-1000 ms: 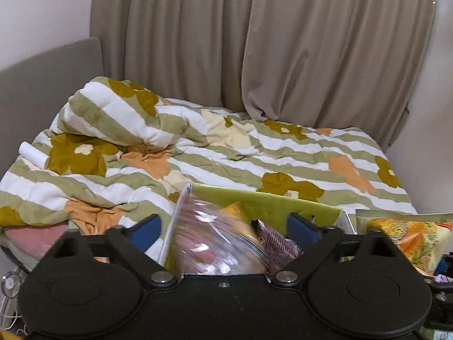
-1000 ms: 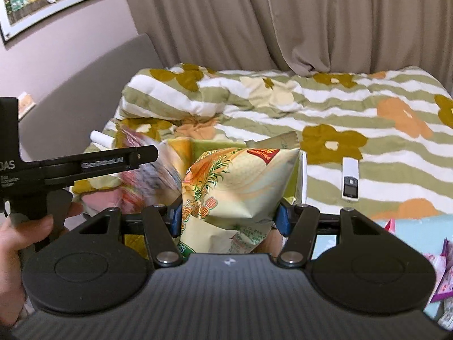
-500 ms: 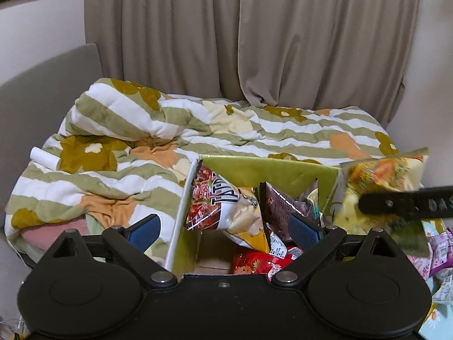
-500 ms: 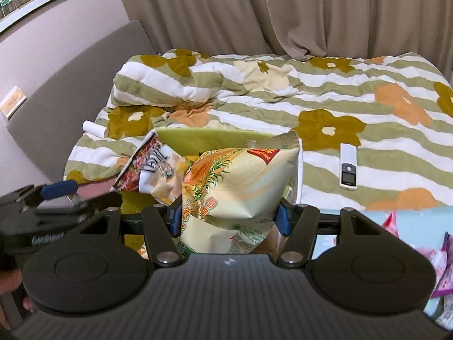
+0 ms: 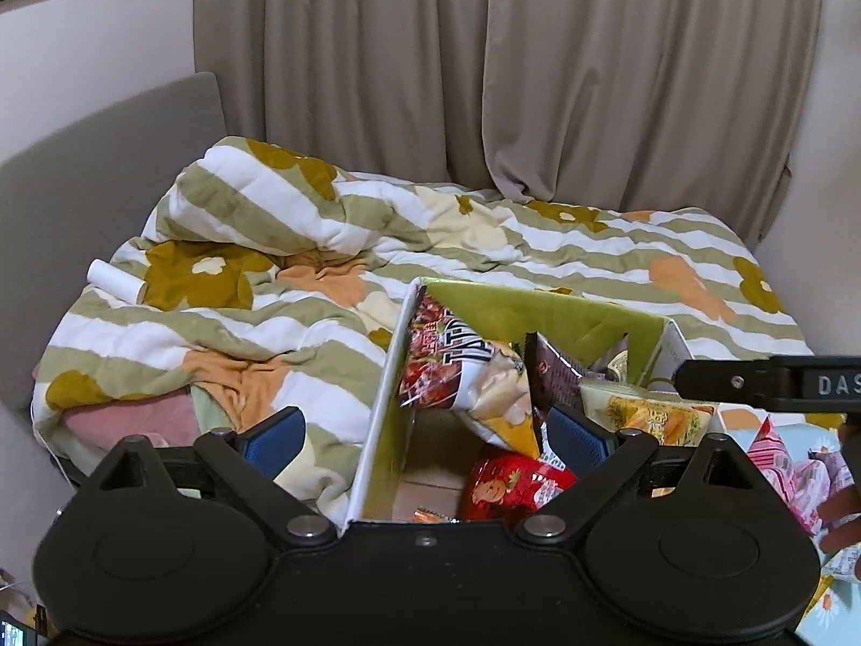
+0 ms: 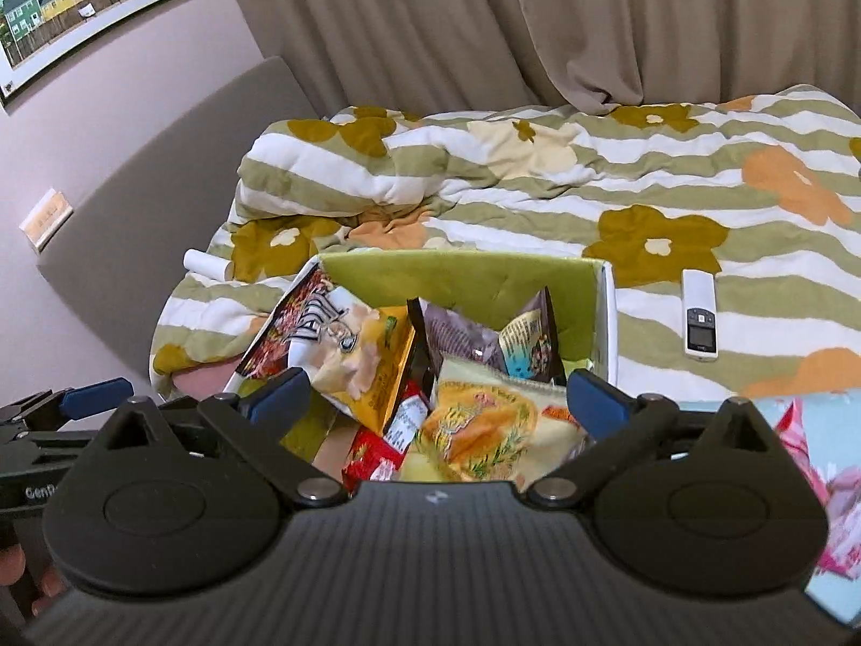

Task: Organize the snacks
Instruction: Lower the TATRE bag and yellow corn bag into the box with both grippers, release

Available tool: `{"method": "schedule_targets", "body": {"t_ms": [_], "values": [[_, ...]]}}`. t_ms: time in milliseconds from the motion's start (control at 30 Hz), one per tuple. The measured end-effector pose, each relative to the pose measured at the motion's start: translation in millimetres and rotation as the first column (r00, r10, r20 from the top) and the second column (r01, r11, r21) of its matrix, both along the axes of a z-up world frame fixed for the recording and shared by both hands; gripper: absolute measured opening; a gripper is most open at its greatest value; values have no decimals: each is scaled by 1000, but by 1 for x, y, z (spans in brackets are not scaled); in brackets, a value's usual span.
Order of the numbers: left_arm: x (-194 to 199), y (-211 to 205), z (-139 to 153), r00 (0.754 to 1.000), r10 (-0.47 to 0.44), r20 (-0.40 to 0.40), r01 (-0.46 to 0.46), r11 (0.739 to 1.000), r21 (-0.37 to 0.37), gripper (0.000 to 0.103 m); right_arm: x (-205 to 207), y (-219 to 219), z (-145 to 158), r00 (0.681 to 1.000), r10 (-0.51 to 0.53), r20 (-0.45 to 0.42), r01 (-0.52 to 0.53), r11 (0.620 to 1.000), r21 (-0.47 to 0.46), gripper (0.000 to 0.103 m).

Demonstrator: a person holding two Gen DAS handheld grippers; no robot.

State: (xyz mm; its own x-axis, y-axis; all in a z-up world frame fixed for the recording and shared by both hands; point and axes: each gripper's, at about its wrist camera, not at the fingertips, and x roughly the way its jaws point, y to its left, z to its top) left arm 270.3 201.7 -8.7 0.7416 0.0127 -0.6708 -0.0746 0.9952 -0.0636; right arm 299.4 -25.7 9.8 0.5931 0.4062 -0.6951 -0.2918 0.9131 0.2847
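Note:
A green-lined box [image 6: 457, 274] on the bed holds several snack bags. In it lie a yellow-and-red chip bag [image 6: 350, 355], a dark purple bag [image 6: 463, 334], a red bag [image 5: 511, 484] and a pale yellow bag [image 6: 484, 425]. My right gripper [image 6: 436, 398] is open and empty just above the pale yellow bag. My left gripper [image 5: 425, 433] is open and empty over the box's left wall [image 5: 387, 382]. The box [image 5: 538, 307] and the pale yellow bag [image 5: 646, 414] also show in the left wrist view.
A flowered striped quilt [image 6: 538, 172] covers the bed. A white remote [image 6: 699, 317] lies right of the box. Pink snack packets [image 5: 785, 468] lie on a light blue surface at the right. A white roll [image 5: 115, 280] lies at the left. Curtains hang behind.
My right gripper has opened and dropped the pale yellow bag into the box. My left gripper let its chip bag go into the box a moment earlier and has drawn back.

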Motion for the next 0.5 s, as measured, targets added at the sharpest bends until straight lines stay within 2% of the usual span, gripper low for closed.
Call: {"method": "schedule_targets", "body": {"t_ms": [367, 500], "values": [[-17, 3, 19, 998, -44, 53, 48, 997, -66, 98, -45, -14, 36, 991, -86, 103, 91, 994, -52, 103], [-22, -9, 26, 995, -73, 71, 77, 995, -57, 98, -64, -27, 50, 983, -122, 138, 133, 988, -75, 103]]}}
